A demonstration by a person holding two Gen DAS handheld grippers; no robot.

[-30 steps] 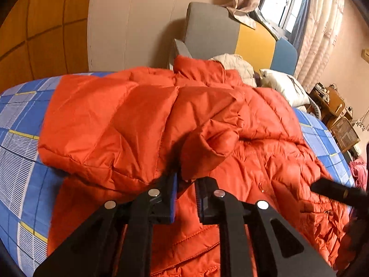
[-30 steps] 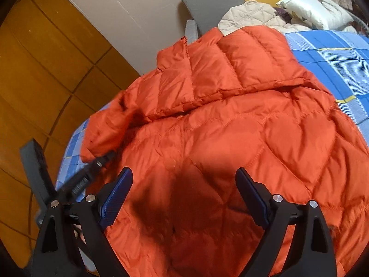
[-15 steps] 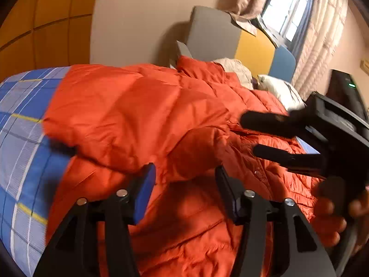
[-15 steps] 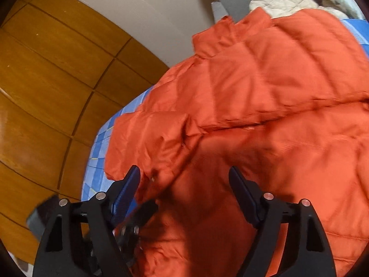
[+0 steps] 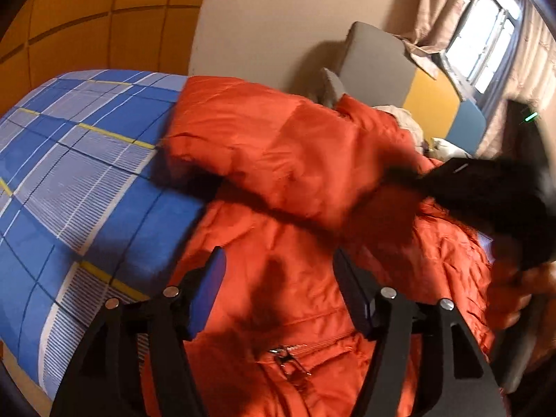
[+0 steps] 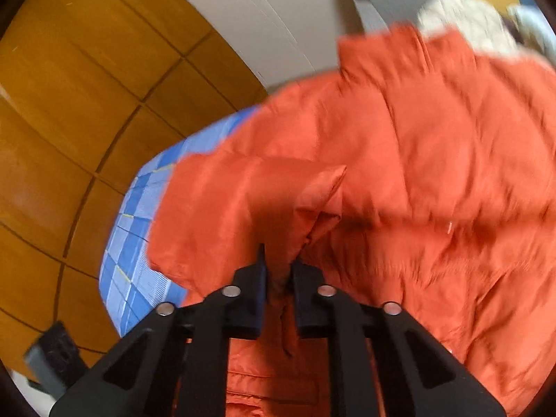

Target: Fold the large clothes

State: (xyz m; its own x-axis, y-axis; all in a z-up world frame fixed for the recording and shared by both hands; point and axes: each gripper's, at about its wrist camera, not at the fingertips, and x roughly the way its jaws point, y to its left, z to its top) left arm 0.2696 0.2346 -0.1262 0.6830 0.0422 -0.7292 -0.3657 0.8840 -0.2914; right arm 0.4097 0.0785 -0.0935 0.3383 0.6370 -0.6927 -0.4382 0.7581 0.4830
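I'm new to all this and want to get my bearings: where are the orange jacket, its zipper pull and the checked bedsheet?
orange puffer jacket [image 5: 278, 146], left wrist view, on the folded-over sleeve.
zipper pull [image 5: 283, 356], left wrist view, on the metal tab.
blue checked bedsheet [image 5: 80, 173], left wrist view, on a bare patch.

free: bare blue sheet [image 5: 80, 187] left of jacket [image 5: 299, 160] | blocked: wall [image 5: 271, 17] behind, chair [image 5: 378, 59]

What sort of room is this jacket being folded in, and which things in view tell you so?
Most likely a bedroom: the orange jacket lies on a bed with a blue checked sheet, a pillow sits near its padded headboard, and a curtained window is behind.
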